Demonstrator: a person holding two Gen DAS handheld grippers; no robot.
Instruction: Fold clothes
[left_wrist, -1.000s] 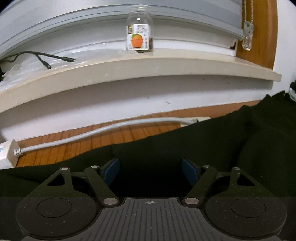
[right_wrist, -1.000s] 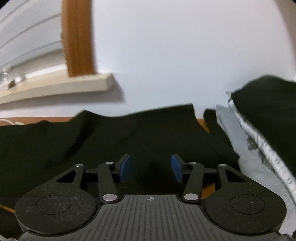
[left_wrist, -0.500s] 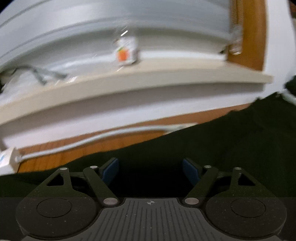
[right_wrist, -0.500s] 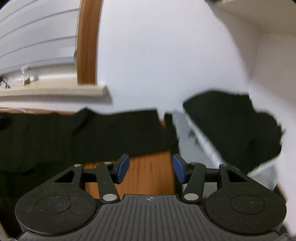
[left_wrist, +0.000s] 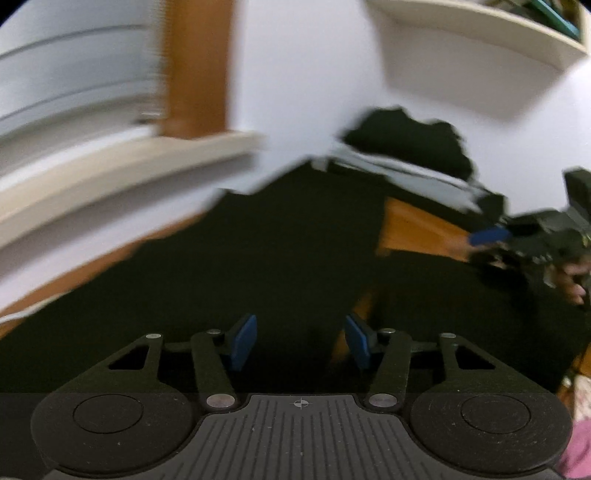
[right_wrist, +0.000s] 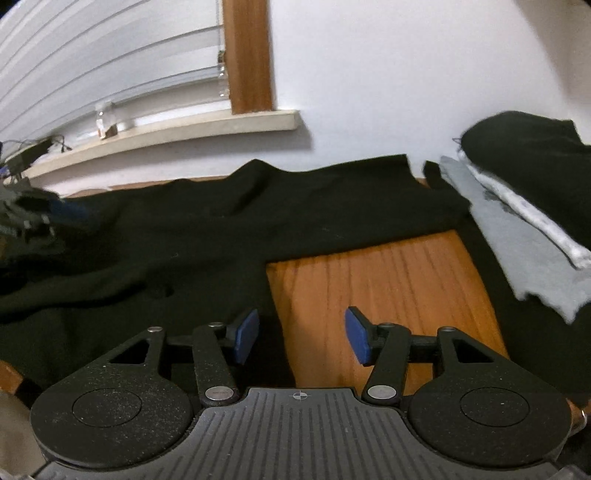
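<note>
Both tools stood wide and empty: the left tool (left_wrist: 301, 341) over the black garment (left_wrist: 258, 258), the right tool (right_wrist: 301, 338) over bare bench (right_wrist: 380, 280) at the garment's 4 o'clock edge.

Domestic room as we read it, window blinds (right_wrist: 92, 74) above a cream sill (right_wrist: 177, 129), wooden table (right_wrist: 376, 288) below the sill, folded clothes stack (right_wrist: 524, 192) right of it

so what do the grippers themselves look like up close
Both match: the left gripper and right gripper are matte black, with two round discs on a ribbed plate bearing a small crosshair mark. Silver pivot pins join angular black linkage arms, and each finger carries a blue pad. No cables or sleeves show.
</note>
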